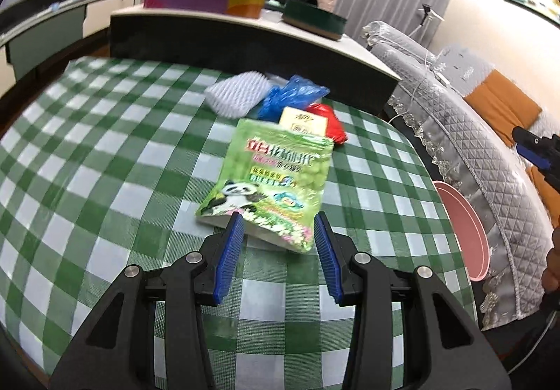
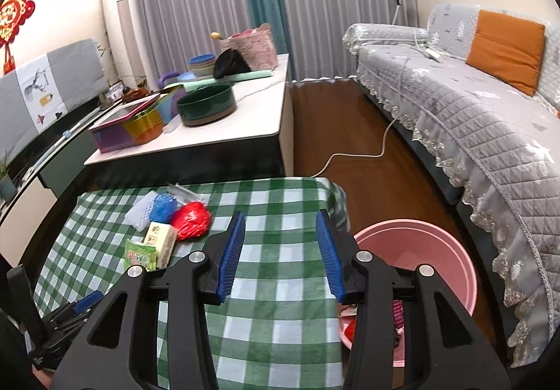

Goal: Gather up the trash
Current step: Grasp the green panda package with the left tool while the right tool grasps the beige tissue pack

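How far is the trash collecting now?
Done: some scraps already lie in the pink bin. In hand: nothing; the left tongs stand open at the green pouch. Left: pouch, carton, red bag, blue bag, white mesh.

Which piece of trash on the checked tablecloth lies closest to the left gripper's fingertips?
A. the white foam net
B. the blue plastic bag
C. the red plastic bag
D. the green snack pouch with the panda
D: in the left wrist view the green snack pouch lies right ahead of the left gripper, its near edge between the open fingers, while the other trash sits farther back.
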Demonstrator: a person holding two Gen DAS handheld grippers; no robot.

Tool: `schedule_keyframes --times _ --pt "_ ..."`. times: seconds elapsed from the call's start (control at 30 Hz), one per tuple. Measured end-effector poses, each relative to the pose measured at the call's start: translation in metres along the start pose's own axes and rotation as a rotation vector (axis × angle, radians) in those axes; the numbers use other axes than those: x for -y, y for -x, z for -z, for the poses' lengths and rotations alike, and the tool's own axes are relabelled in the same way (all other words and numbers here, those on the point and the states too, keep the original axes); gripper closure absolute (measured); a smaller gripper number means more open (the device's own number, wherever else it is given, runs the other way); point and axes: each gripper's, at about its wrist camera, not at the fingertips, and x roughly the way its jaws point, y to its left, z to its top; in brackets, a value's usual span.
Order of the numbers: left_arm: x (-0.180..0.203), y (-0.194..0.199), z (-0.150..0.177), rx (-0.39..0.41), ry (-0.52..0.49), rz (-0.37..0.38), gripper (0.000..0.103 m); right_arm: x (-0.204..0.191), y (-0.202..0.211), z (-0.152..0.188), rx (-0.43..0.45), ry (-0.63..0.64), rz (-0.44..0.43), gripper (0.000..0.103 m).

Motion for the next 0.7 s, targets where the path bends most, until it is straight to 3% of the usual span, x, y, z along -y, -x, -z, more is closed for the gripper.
schedule_keyframes --times 0.43,0.6,0.7 --pt "-0.01 -0.033 -0.001 -0.06 0.099 0.016 0.064 -0.025 -0.032 0.005 -0.055 0.041 -0.021 0.06" --pt "-0.013 -0.04 -0.005 -0.057 0.111 0.009 0.089 -0.036 -0.045 0.007 -0.077 0.061 -0.034 0.06" --pt "-0.017 -0.04 -0.008 -0.044 0.127 0.008 0.092 -0.044 -0.054 0.008 -0.089 0.074 -0.042 0.06"
